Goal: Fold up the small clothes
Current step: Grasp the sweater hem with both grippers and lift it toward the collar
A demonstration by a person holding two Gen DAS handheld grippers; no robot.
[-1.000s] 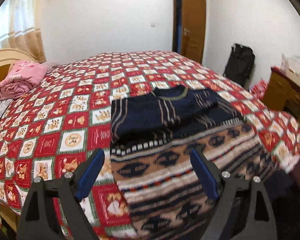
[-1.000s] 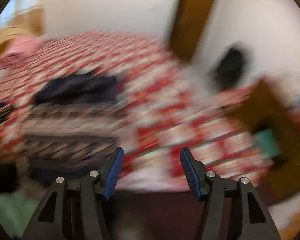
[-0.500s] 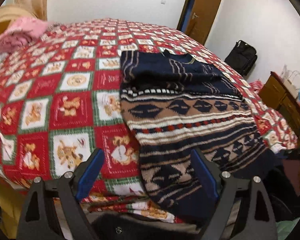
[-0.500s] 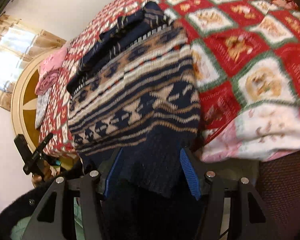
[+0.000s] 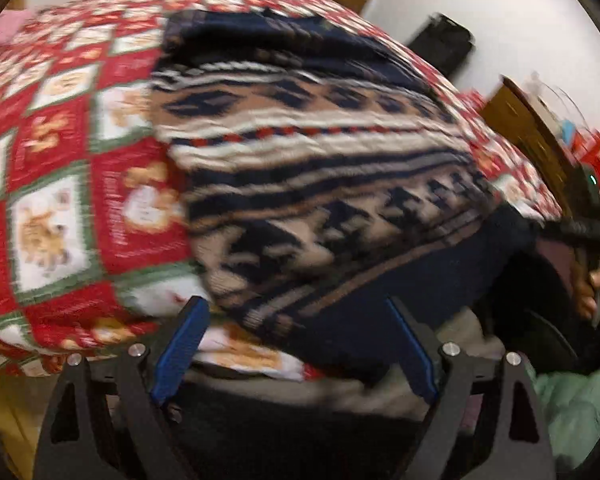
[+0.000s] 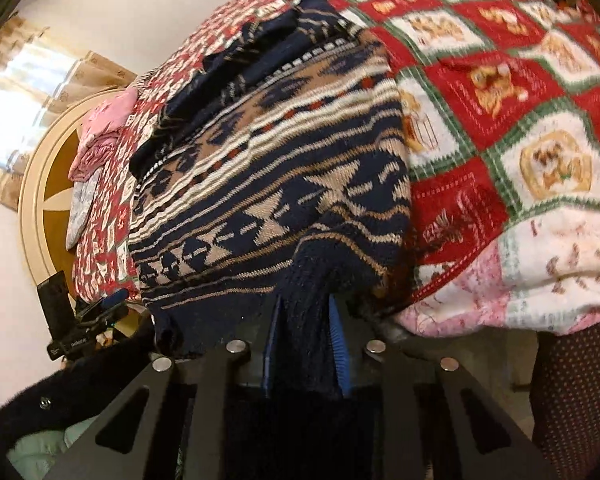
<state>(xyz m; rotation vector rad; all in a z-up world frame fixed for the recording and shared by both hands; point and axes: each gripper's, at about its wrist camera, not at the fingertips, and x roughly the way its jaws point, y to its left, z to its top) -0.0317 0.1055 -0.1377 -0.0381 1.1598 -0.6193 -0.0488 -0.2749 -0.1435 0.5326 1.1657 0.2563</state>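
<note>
A navy, tan and white patterned knit sweater [image 5: 324,168] lies on the bed with its dark hem hanging over the near edge; it also shows in the right wrist view [image 6: 268,184]. My left gripper [image 5: 296,344] is open, its blue pads on either side of the hem's left corner, close below the bed edge. My right gripper [image 6: 304,344] is shut on the navy hem of the sweater, the fabric pinched between its blue pads. The sweater's sleeves are folded across its upper part.
The bed carries a red, white and green patchwork quilt [image 6: 500,92]. Folded pink clothes [image 6: 104,132] lie near the round headboard [image 6: 48,184]. A black bag [image 5: 440,44] stands by the wall, and a wooden dresser [image 5: 532,136] stands at the right.
Both grippers have moved in low to the sweater's hem at the bed edge. The right gripper has closed on the hem. The left gripper stays open.
</note>
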